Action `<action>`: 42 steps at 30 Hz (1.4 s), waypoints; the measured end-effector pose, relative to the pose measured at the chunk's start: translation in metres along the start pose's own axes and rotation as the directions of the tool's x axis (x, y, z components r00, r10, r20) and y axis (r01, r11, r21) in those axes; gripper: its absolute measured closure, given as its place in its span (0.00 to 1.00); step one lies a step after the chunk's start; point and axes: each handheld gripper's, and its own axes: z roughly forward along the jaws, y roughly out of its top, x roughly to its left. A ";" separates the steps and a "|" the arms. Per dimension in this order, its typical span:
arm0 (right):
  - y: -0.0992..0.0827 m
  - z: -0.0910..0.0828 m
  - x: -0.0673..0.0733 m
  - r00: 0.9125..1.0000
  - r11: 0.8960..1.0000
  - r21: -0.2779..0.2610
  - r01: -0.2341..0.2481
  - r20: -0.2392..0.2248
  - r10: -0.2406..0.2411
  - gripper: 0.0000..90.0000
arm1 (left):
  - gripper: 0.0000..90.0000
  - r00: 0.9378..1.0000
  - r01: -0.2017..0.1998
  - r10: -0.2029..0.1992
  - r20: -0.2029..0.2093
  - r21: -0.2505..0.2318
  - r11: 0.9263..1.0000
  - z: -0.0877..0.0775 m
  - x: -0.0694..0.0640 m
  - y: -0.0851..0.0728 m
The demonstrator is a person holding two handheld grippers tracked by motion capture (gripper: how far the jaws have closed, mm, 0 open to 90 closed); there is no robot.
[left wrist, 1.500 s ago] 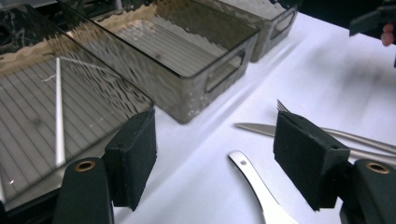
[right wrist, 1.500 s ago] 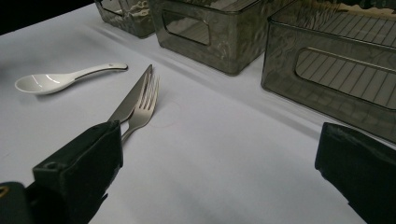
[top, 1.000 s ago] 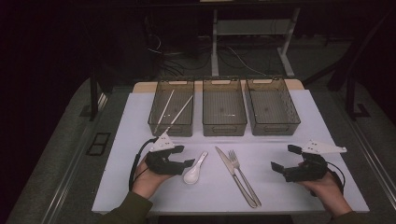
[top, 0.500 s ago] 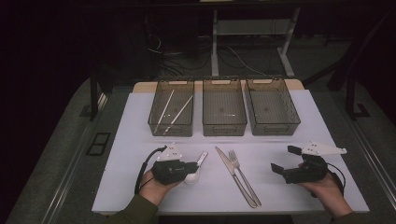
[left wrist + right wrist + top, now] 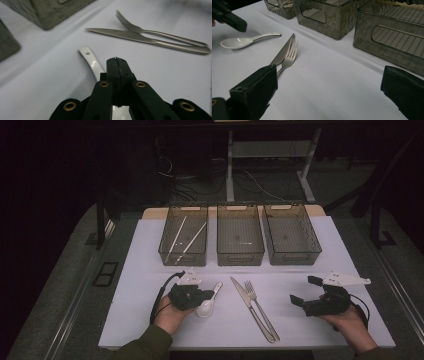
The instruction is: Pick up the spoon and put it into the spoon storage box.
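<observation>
A white ceramic spoon (image 5: pixel 206 308) lies on the white table cover, its handle (image 5: pixel 90 60) running under my left gripper (image 5: pixel 212 294). That gripper hovers just over the handle, and its jaws have just been closing: they now stand pressed together with nothing between them (image 5: pixel 116 60). In the right gripper view the left gripper (image 5: pixel 230 18) is a little above the spoon's bowl (image 5: pixel 234 43). A steel knife (image 5: pixel 250 308) and fork (image 5: pixel 261 307) lie side by side in the middle. My right gripper (image 5: pixel 306 290) rests open at the right, empty (image 5: pixel 329 85).
Three dark see-through bins stand in a row at the back: the left one (image 5: pixel 183 254) holds two chopsticks (image 5: pixel 190 242), then the middle bin (image 5: pixel 240 256) and the right bin (image 5: pixel 295 255). The table's front edge (image 5: pixel 240 346) is close to my hands.
My left gripper has swung right and down over the spoon's handle, and its jaws have gone from open to shut. The right gripper has stayed put.
</observation>
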 end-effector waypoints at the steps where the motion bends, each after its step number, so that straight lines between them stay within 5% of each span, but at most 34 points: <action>1: 0.000 0.000 0.000 1.000 1.000 -0.001 -0.002 0.000 0.002 0.01 | 0.99 1.000 0.004 -0.004 -0.010 0.004 1.000 0.001 0.003 0.001; 21: 0.000 0.001 0.002 1.000 1.000 0.004 0.010 -0.004 -0.010 0.01 | 0.99 0.999 0.014 -0.010 -0.037 0.096 0.995 0.044 0.032 0.014; 42: 0.000 0.001 0.003 1.000 1.000 0.009 0.010 -0.004 -0.010 0.01 | 0.99 0.995 -0.065 0.055 0.078 0.143 0.988 0.060 0.016 0.026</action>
